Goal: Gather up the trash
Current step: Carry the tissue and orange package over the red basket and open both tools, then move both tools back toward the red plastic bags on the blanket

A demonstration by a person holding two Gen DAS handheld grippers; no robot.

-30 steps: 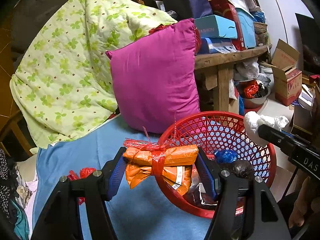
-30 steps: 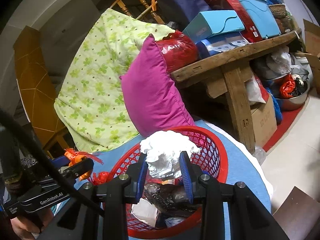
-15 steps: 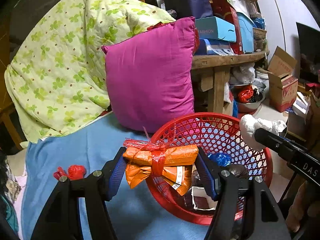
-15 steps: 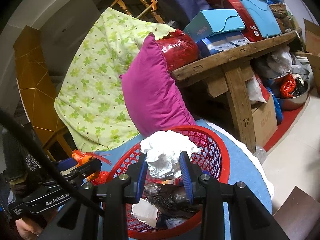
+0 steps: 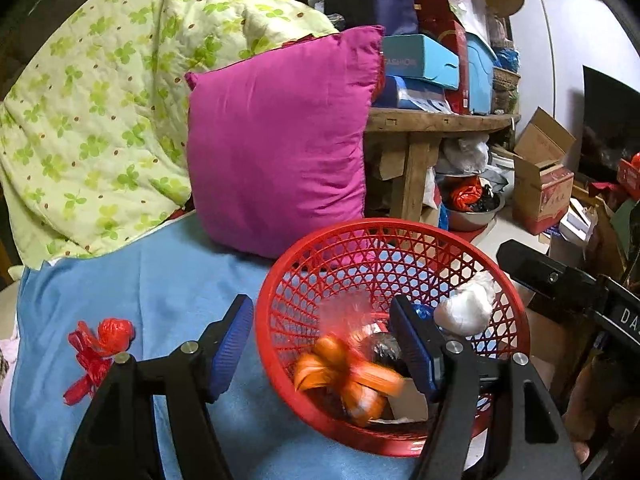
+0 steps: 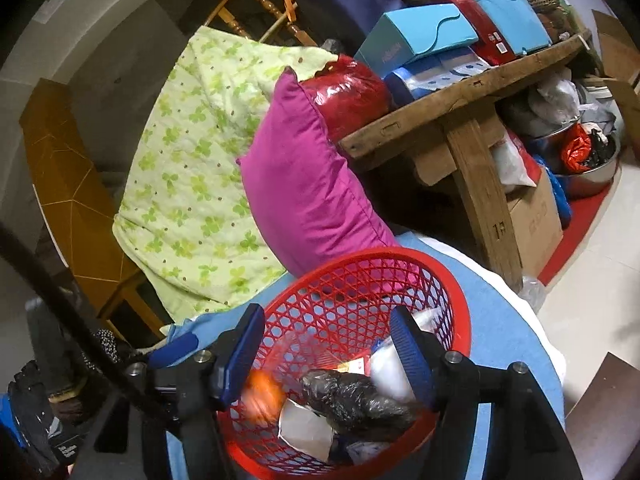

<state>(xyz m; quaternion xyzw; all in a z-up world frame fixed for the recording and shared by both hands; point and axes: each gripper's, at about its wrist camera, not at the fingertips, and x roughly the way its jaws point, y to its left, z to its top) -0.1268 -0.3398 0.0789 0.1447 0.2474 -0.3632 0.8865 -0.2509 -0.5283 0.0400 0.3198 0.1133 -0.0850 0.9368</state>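
Observation:
A red mesh basket (image 5: 372, 236) (image 6: 360, 264) stands on a blue cloth (image 5: 140, 280). My left gripper (image 5: 324, 344) is open above the basket's near rim. An orange wrapper (image 5: 348, 376) lies blurred inside the basket; it also shows in the right wrist view (image 6: 262, 398). My right gripper (image 6: 324, 348) is open over the basket. A white crumpled wad (image 5: 466, 310) (image 6: 390, 366) is in the basket, beside a dark shiny bag (image 6: 356, 400) and other scraps. A red plastic scrap (image 5: 100, 348) lies on the cloth, left of my left gripper.
A magenta pillow (image 5: 276, 140) leans behind the basket, with a green clover quilt (image 5: 92, 100) to its left. A wooden bench (image 5: 432, 124) loaded with boxes stands at the right. Cardboard boxes (image 5: 540, 176) and a metal bowl (image 5: 468, 208) sit on the floor.
Both grippers have opened. The orange wrapper has dropped from my left gripper into the basket. The white wad has dropped from my right gripper into the basket.

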